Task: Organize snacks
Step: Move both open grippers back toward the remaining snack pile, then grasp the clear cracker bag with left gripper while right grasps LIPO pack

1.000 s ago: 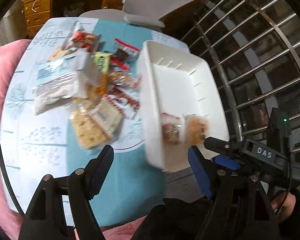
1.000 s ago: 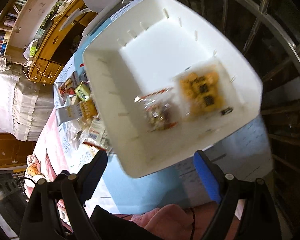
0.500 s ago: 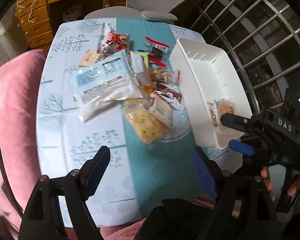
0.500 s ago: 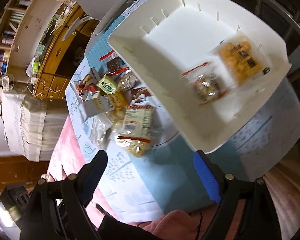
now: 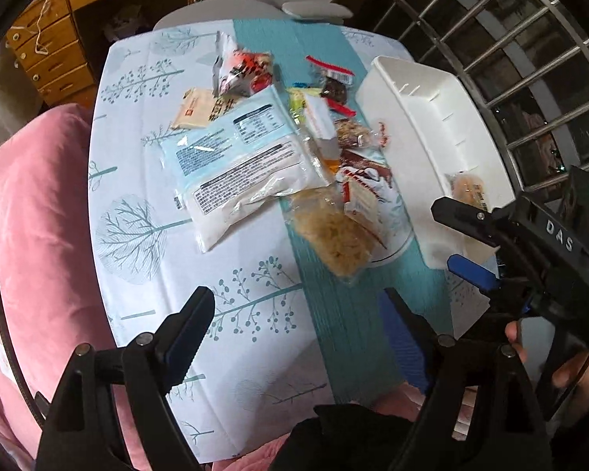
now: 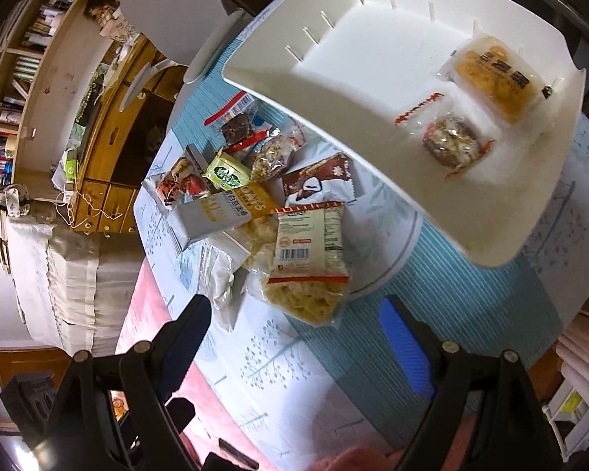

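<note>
Past the fingers, part of the white tray (image 5: 432, 133) is hidden behind the right gripper (image 5: 457, 235), the words on the big pale blue bag (image 5: 239, 157) are too small to be read, and several snacks are half covered by others in the pile.

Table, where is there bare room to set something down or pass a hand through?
Bare cloth lies at the near end of the table, between the noodle packet and the near edge, and along the side by the pink cushion. The far half of the white bin is bare too. The middle is crowded: packets overlap from the big white bag to the bin.
</note>
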`<state>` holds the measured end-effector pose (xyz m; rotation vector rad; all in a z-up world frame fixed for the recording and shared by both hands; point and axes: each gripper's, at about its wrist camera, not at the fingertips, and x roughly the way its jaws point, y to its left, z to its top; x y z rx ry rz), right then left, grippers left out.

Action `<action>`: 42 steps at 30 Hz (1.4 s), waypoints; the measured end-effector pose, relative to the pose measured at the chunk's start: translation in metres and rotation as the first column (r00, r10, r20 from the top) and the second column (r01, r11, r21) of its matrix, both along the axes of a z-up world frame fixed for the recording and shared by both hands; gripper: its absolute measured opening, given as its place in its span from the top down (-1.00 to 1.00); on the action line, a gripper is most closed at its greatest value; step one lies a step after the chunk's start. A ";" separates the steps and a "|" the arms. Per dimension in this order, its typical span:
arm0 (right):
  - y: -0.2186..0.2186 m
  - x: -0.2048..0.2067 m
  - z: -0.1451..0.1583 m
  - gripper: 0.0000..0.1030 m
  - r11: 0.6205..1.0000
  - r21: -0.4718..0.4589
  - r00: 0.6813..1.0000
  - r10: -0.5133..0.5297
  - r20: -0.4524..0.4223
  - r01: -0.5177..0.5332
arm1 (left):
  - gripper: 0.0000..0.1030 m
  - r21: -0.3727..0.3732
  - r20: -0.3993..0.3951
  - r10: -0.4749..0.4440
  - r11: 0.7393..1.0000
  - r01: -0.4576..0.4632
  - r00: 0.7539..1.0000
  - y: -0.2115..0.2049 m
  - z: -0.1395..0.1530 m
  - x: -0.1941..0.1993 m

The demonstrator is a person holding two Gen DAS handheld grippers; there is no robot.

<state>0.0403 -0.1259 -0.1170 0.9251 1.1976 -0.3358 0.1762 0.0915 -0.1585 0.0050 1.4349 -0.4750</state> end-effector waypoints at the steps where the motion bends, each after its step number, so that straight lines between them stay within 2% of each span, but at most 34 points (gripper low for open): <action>1: 0.003 0.001 -0.003 -0.72 1.000 -0.010 1.000 0.005 0.014 -0.005 | -0.63 0.007 0.003 0.007 1.000 -0.007 1.000 0.000 -0.003 0.002; 7: 0.014 0.007 -0.027 -0.72 0.998 -0.057 0.999 0.027 0.044 -0.025 | -0.63 0.051 -0.026 0.055 0.997 -0.054 0.998 0.001 -0.029 0.017; 13: 0.022 0.012 -0.056 -0.72 0.989 -0.133 0.994 0.077 0.079 -0.066 | -0.63 0.060 -0.022 0.118 0.991 -0.116 0.993 0.003 -0.047 0.035; 15: 0.022 0.014 -0.064 -0.72 0.988 -0.136 0.993 0.084 0.079 -0.072 | -0.63 0.046 -0.042 0.144 0.989 -0.142 0.989 0.005 -0.054 0.042; 17: 0.022 0.015 -0.072 -0.72 0.986 -0.146 0.993 0.090 0.083 -0.077 | -0.63 -0.004 -0.067 0.180 0.984 -0.181 0.981 0.007 -0.061 0.049; 20: 0.022 0.018 -0.078 -0.72 0.981 -0.173 0.990 0.104 0.097 -0.086 | -0.63 -0.018 -0.085 0.220 0.975 -0.223 0.972 0.005 -0.068 0.057; 30: 0.015 0.032 -0.095 -0.72 0.976 -0.185 0.983 0.135 0.128 -0.110 | -0.64 0.055 -0.159 0.221 0.975 -0.215 0.962 -0.026 -0.093 0.065; 36: 0.018 0.038 -0.096 -0.50 0.953 -0.252 0.974 0.199 0.111 -0.166 | -0.65 0.075 -0.219 0.263 0.965 -0.253 0.940 -0.042 -0.106 0.072; 38: 0.019 0.037 -0.096 -0.34 0.943 -0.276 0.970 0.221 0.103 -0.186 | -0.65 0.080 -0.235 0.275 0.961 -0.264 0.932 -0.045 -0.109 0.072; 42: 0.016 0.033 -0.096 -0.15 0.939 -0.275 0.963 0.245 0.112 -0.206 | -0.65 0.093 -0.273 0.304 0.953 -0.290 0.913 -0.053 -0.120 0.070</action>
